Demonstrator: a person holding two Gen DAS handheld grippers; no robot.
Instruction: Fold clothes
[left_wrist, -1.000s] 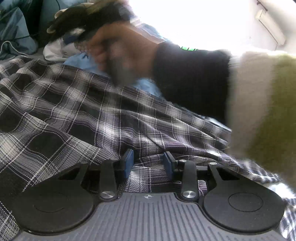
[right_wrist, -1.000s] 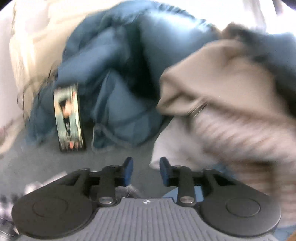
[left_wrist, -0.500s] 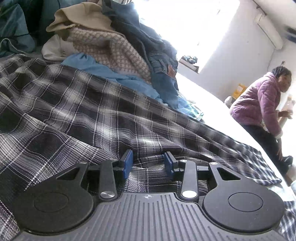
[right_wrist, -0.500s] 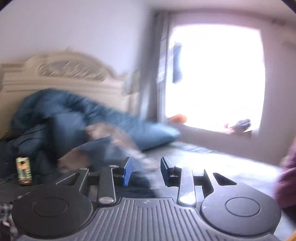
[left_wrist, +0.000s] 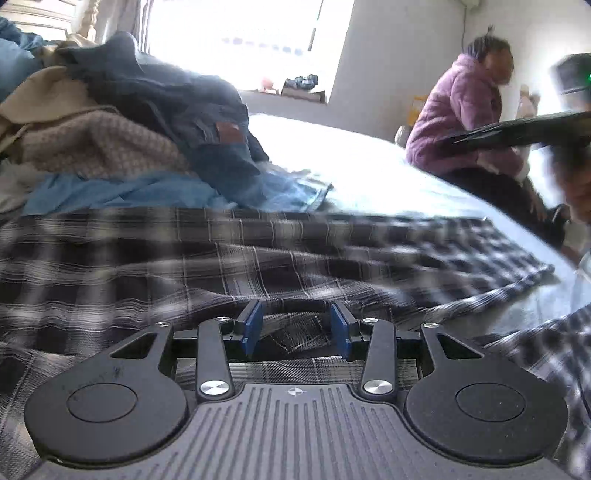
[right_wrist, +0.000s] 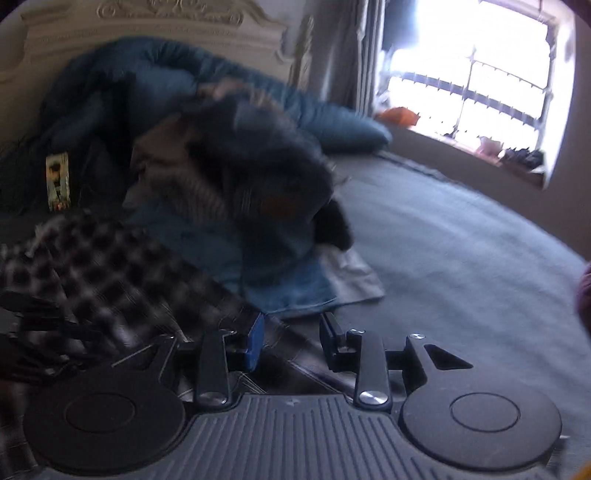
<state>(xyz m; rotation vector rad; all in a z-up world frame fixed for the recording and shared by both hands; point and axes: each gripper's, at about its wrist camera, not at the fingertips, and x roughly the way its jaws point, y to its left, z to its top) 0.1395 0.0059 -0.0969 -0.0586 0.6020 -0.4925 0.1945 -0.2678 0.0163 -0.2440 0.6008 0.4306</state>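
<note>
A black-and-white plaid shirt (left_wrist: 258, 254) lies spread and rumpled on the bed. My left gripper (left_wrist: 295, 325) is open, low over a fold of the shirt, with cloth lying between its blue pads, not pinched. In the right wrist view the plaid shirt (right_wrist: 92, 266) lies at the left, and my right gripper (right_wrist: 290, 336) is open just above the shirt's edge. The right gripper also shows blurred at the far right of the left wrist view (left_wrist: 535, 129).
A pile of unfolded clothes (left_wrist: 129, 125), with jeans, a knit sweater and a blue garment, sits behind the shirt; it also shows in the right wrist view (right_wrist: 240, 184). A person in a purple jacket (left_wrist: 465, 122) sits beyond the bed. A window (right_wrist: 469, 85) and headboard (right_wrist: 147, 22) stand behind.
The right gripper swung down from facing the window to just over the shirt's edge. The left gripper turned right and stays open over the same fold.
</note>
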